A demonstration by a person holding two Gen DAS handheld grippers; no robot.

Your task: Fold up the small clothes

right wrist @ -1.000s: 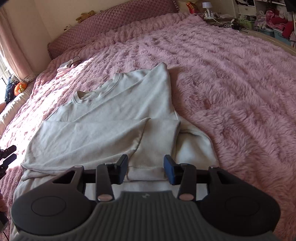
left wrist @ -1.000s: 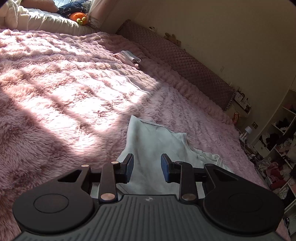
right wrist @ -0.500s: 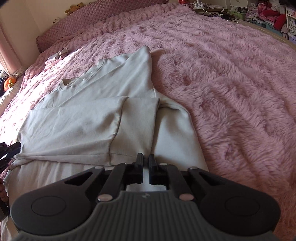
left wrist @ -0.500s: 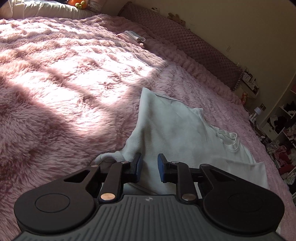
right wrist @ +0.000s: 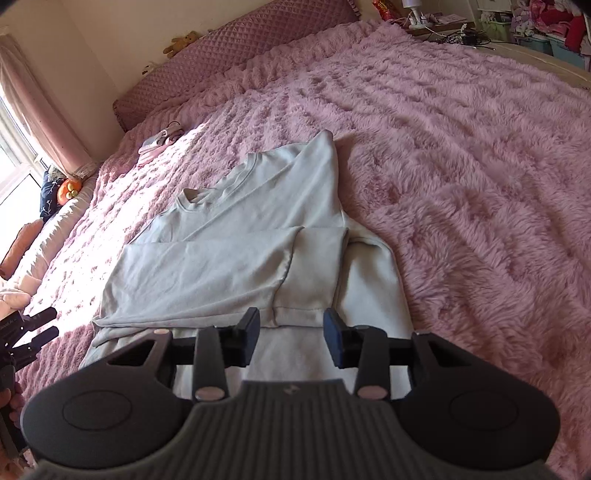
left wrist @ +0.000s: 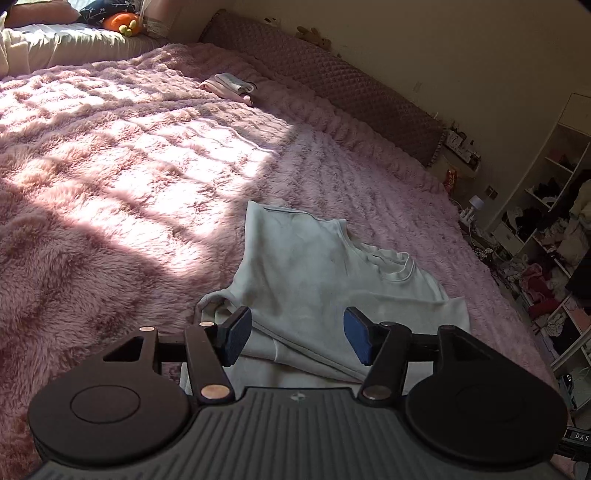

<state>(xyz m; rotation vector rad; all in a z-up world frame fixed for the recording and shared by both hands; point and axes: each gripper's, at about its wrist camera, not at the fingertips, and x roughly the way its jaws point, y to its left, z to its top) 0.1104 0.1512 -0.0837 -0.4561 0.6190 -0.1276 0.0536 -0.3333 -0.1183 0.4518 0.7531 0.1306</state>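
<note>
A pale grey sweatshirt (right wrist: pixel 243 243) lies flat on the pink fluffy blanket (right wrist: pixel 461 166), collar toward the headboard, with one sleeve folded across its lower body. My right gripper (right wrist: pixel 291 334) is open and empty, just above the folded sleeve's cuff near the hem. My left gripper (left wrist: pixel 297 336) is open and empty over the sweatshirt's (left wrist: pixel 314 273) left side, near a bunched edge. The left gripper's fingers also show at the left edge of the right wrist view (right wrist: pixel 37 326).
A small folded pile of clothes (left wrist: pixel 231 85) lies far up the bed near the quilted headboard cushion (left wrist: pixel 332 81). An orange plush toy (left wrist: pixel 120 23) sits by the window. Cluttered white shelves (left wrist: pixel 546 229) stand past the bed's right edge.
Both grippers were nearly shut half a second ago and have opened wide. Both have pulled back slightly, and the sweatshirt's lower edge lies on the blanket.
</note>
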